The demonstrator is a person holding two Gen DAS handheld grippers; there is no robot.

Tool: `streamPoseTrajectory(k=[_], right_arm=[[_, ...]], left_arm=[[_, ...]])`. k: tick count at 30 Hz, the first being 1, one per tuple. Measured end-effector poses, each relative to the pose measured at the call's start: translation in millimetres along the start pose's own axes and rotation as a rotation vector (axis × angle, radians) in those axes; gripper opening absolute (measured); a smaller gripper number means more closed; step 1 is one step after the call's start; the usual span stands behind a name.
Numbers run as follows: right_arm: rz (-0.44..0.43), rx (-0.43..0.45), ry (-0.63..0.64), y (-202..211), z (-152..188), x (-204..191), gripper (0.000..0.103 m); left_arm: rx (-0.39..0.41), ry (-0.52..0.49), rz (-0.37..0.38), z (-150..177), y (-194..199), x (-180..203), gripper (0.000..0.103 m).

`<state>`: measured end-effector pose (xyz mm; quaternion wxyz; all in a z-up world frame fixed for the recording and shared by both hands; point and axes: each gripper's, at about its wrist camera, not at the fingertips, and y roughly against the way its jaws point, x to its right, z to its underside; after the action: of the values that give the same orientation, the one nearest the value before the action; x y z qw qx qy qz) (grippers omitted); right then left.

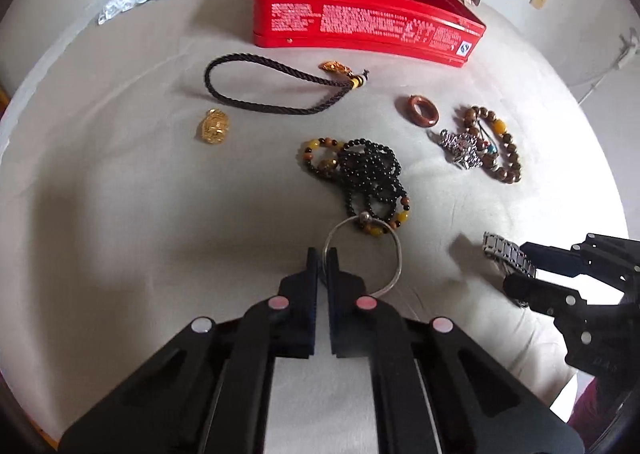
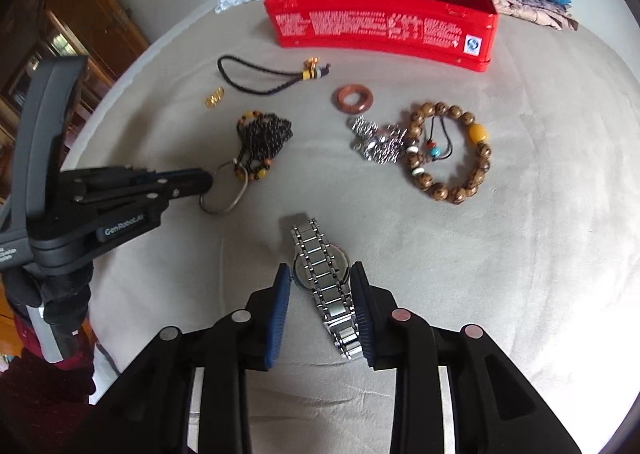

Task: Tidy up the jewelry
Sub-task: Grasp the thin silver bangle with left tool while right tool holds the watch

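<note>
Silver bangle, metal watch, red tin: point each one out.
Silver bangle [image 1: 394, 254], left wrist view, right arc of the hoop.
Metal watch [image 2: 320, 266], right wrist view, case.
Red tin [image 2: 360, 27], right wrist view, printed front wall.

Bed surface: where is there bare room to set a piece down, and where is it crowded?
Bare: the left side, below the gold pendant and left of the left gripper; also the right side, beyond the wooden bracelet. Crowded: the middle, with black beads, silver bangle, watch, red ring and red tin.

both tools were matte black, with round silver and pinkish rivets along their linkages. the right tool [image 2: 320, 274] had ribbed blue pads; the left tool [image 2: 210, 183] bore white "genrobot" lettering.
</note>
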<state>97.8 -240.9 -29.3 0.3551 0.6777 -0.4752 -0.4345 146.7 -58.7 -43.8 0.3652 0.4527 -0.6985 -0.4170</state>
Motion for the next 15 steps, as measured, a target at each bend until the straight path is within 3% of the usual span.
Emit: streamPoseTrajectory(k=[1,4,5,8,11,13,15], right_arm=[[0.001,-0.001,0.000,0,0,0,0.031],[-0.010,-0.008,0.000,-2,0,-1,0.031],[-0.014,-0.009,-0.001,-2,0,-1,0.031],[-0.025,-0.014,-0.016,-5,1,2,0.031],[-0.028,-0.021,-0.024,-8,-1,4,0.031],[-0.031,-0.023,-0.029,-8,-1,6,0.031],[-0.033,-0.023,-0.031,-7,1,7,0.031]], left_arm=[[0.008,0.002,0.002,0,2,0,0.011],[0.034,-0.009,-0.021,-1,7,6,0.058],[0.046,-0.025,-0.035,-1,7,11,0.064],[0.031,-0.056,-0.052,-6,0,21,0.075],[-0.018,-0.087,-0.072,-9,-20,29,0.077],[-0.005,-0.097,-0.091,-8,-22,28,0.080],[-0.005,-0.094,-0.085,-8,-21,28,0.073]])
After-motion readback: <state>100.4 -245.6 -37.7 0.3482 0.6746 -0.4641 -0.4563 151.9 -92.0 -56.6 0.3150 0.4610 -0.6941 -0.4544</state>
